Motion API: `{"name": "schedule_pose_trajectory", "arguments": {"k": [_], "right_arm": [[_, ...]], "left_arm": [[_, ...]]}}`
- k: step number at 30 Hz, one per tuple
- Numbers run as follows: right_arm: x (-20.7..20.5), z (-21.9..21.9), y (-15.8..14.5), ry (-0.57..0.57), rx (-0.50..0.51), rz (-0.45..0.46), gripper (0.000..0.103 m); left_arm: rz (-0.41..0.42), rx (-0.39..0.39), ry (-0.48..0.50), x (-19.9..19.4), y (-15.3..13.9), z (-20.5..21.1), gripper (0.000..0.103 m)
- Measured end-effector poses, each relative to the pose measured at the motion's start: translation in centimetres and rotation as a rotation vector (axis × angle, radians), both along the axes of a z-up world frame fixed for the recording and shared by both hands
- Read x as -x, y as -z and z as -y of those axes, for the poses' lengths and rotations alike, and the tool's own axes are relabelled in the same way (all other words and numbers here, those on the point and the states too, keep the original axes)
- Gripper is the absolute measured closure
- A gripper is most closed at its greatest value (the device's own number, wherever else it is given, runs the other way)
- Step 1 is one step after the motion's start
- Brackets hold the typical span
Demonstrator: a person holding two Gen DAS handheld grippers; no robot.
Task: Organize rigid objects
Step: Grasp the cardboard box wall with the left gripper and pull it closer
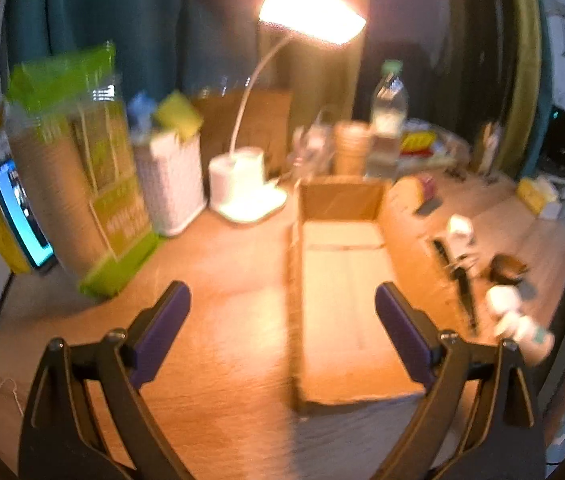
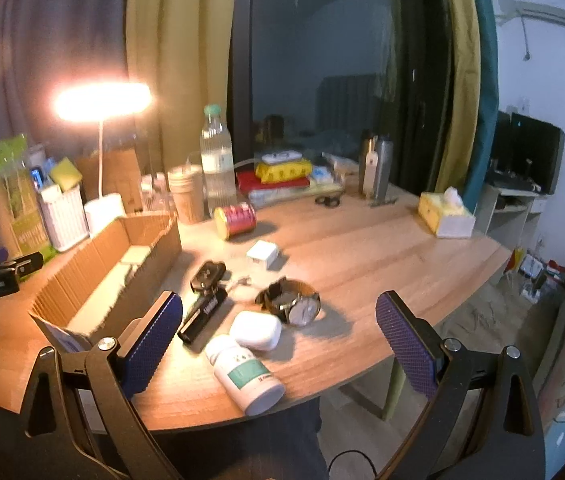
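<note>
Wood-grain desk [image 2: 362, 256], rounded edge. Long corrugated cardboard box [image 2: 94, 272], open-topped, at left of a cluster: white plastic pill bottle [image 2: 248, 374] lying on its side, smooth white earbud case [image 2: 255, 330], round-faced watch [image 2: 296, 304], black rectangular bar [image 2: 202, 316], white cube charger [image 2: 262, 255], red tin [image 2: 235, 220]. Left tongs [image 1: 282, 312] and right tongs [image 2: 278, 332], purple textured pads, both spread wide, empty.

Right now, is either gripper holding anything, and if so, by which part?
Nothing is held. The left gripper and the right gripper both have their jaws wide open and bare, above the table.
</note>
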State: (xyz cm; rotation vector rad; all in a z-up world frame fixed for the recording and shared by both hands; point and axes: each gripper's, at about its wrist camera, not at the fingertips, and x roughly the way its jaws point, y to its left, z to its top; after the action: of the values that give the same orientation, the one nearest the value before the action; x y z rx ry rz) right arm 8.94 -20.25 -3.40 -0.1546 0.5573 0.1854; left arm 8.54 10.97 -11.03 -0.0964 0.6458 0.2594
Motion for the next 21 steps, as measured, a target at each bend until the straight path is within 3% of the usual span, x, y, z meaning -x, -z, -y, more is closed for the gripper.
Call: {"name": "schedule_pose_trajectory", "arguments": {"k": [5,7,14,18,20,21], "right_arm": [[-1.2,-0.4,1.9,0.001,0.019,-0.045,0.004],[-1.6,-0.6,2.6,0.002,0.023,-0.06,0.004],[-2.9,-0.8,4.6,0.011,0.037,-0.103,0.004],[-3.6,-0.8,5.7,0.009,0.04,-0.126,0.004],[-3.8,-1.0,6.2,0.005,0.044,-0.137,0.004],[-3.8,-1.1,6.5,0.002,0.044,-0.145,0.004]], "left_arm": [[-0.114,0.027,-0.031,-2.3,3.7,-2.2,0.009],[-0.151,0.058,-0.031,-2.9,4.7,-2.9,0.021],[-0.246,0.115,0.037,-5.0,7.0,-2.4,0.03],[-0.281,0.132,0.077,-6.1,7.4,-1.9,0.051],[-0.293,0.155,0.09,-6.5,7.6,-1.7,0.053],[-0.297,0.159,0.095,-6.6,7.6,-1.5,0.06]]}}
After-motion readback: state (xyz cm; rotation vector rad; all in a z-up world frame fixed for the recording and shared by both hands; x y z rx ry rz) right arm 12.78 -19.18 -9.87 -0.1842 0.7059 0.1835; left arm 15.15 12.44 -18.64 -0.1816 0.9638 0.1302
